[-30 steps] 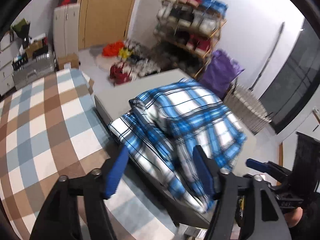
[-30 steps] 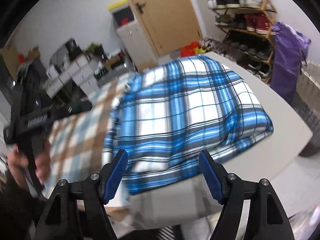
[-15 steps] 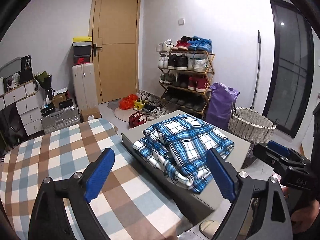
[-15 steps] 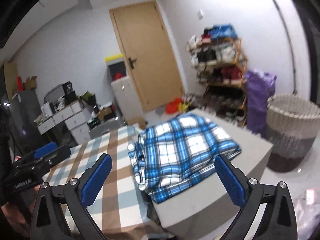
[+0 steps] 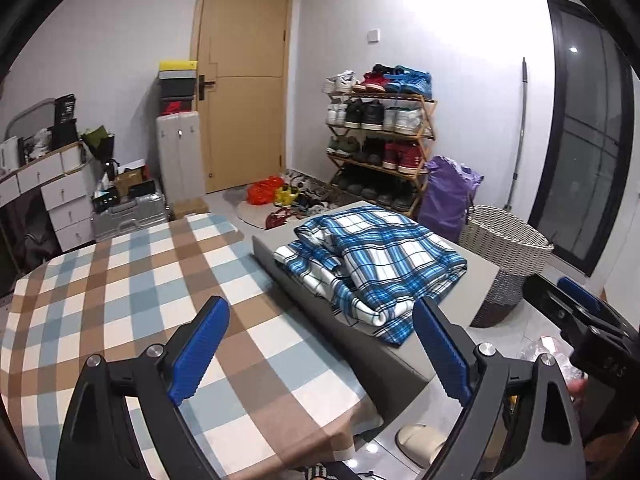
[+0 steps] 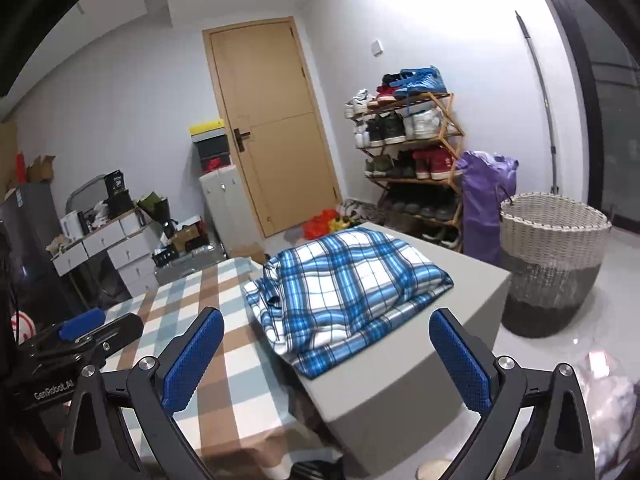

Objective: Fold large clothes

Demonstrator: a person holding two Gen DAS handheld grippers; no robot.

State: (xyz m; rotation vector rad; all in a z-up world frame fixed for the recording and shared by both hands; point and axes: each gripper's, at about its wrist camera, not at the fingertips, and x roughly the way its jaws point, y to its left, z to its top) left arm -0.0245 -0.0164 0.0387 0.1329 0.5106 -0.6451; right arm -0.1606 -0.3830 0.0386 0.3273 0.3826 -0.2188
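A blue and white plaid garment (image 5: 372,264) lies folded in a bundle on a grey box-like stand (image 5: 476,276); it also shows in the right wrist view (image 6: 344,284). My left gripper (image 5: 320,348) is open and empty, held back well short of the garment, above the checked table. My right gripper (image 6: 326,360) is open and empty, also well back from the garment. The right gripper shows at the right edge of the left wrist view (image 5: 580,312). The left gripper shows at the left edge of the right wrist view (image 6: 80,332).
A table with a brown, blue and white checked cloth (image 5: 120,288) adjoins the grey stand. A woven laundry basket (image 6: 552,256) stands right of the stand. A shoe rack (image 5: 380,136), purple bag (image 5: 448,196), door (image 5: 244,80) and drawers (image 5: 52,192) line the walls.
Both grippers have pulled back and away from the plaid garment and opened wider. The garment stays folded on the grey stand, now farther off in both views.
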